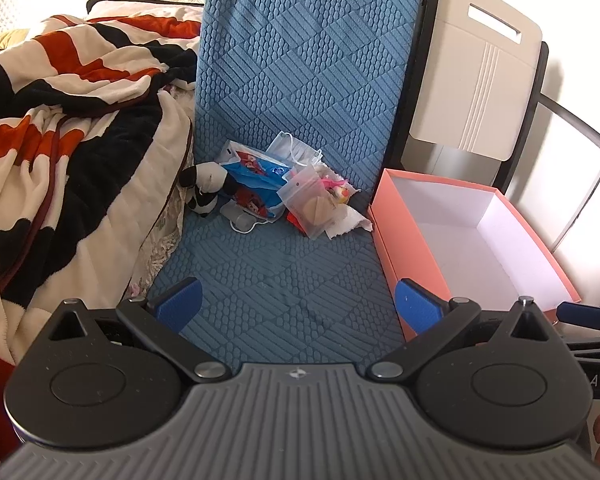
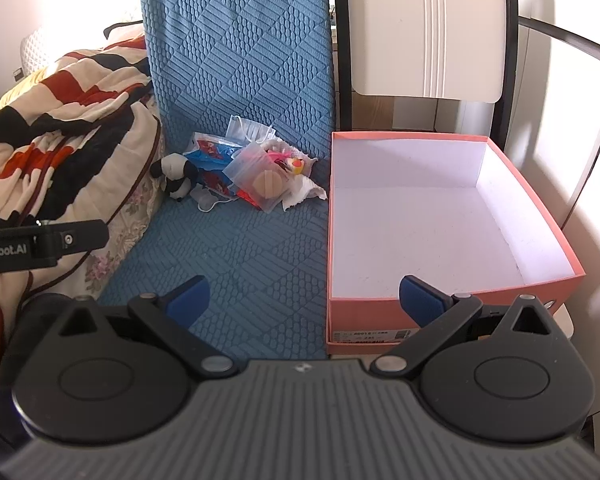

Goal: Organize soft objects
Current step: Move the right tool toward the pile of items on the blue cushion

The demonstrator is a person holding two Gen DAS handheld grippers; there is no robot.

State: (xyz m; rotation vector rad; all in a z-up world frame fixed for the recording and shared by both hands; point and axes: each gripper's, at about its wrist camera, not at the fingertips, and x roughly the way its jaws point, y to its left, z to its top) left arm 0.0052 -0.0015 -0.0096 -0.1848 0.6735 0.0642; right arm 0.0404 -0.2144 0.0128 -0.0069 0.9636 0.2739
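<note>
Both grippers hover low over the blue textured mat (image 1: 284, 296), nothing in either. Left gripper (image 1: 298, 304) has its blue pads spread wide, empty; right gripper (image 2: 306, 300) likewise wide apart, empty, its right finger in front of the near wall of the orange box (image 2: 452, 296). Box is open, white inside, empty, sitting just beside the mat's right edge.

Soft stuff is piled at the back of the mat, against the upright blue cushion (image 1: 308, 60): black-and-white plush toy (image 1: 208, 190) on the left, blue/red printed bag (image 1: 252, 184), face mask (image 1: 292, 148) behind, clear zip bag (image 1: 314, 200) w/ small items inside, white tissue (image 1: 350, 222) on the right, near the box.

All look light & floppy. Plastic bags prob slippery, will sag, so pinch a bunched fold or top edge. Plush is the easiest: squeeze the body mid-way. Mask & tissue thin, need a flat low pinch against the mat
</note>
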